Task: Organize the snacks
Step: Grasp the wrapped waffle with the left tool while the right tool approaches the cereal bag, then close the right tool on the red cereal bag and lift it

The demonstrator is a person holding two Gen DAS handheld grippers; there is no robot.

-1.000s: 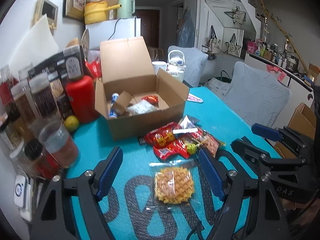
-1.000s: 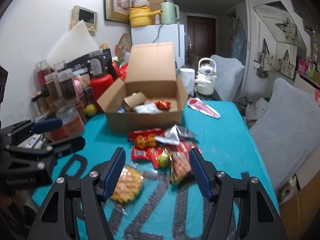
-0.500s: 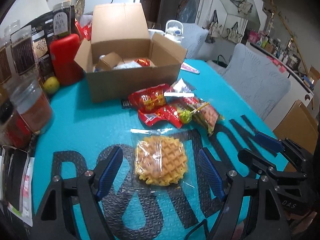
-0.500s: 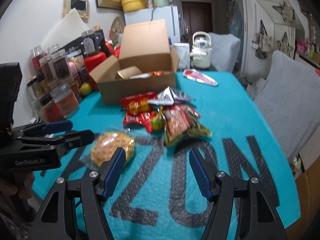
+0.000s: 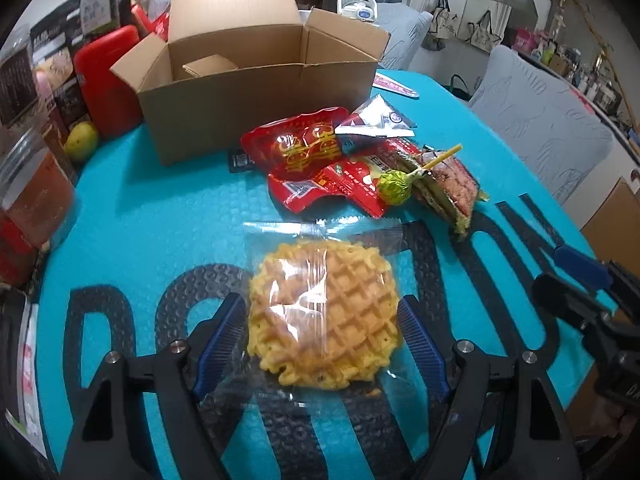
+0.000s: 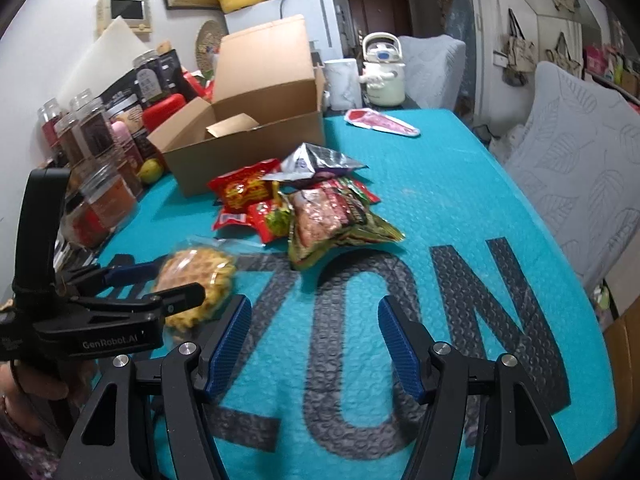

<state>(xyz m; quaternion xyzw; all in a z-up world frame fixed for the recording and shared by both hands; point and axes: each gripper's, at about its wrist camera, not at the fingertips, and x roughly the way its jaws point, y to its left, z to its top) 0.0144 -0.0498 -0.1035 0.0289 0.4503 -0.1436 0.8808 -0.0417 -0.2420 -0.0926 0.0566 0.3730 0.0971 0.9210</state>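
Right now the left gripper (image 5: 322,334) hangs low over the waffle (image 5: 325,316), its jaws spread wide with one blue pad on either side of the clear wrapper, and from these views I cannot tell whether the pads touch the plastic. The waffle lies flat on the blue mat (image 5: 160,216). The right gripper (image 6: 314,338) hovers nearby over bare mat, jaws apart, nothing between them.

A little further out, the pile of loose snacks waits: a red packet (image 5: 298,146), a green lollipop (image 5: 394,188) resting on top of the packets, a green-edged packet (image 6: 332,220) and a silver packet (image 5: 374,120), all overlapping just in front of the box.

Beyond them stands the cardboard box (image 5: 256,92), lid flap up. From this low angle only an inner cardboard flap shows inside; whether any snacks are already in it is hidden.

By my read the job is barely underway: every visible snack is out on the mat, and the waffle looks like the first pick, jaws not yet closed.
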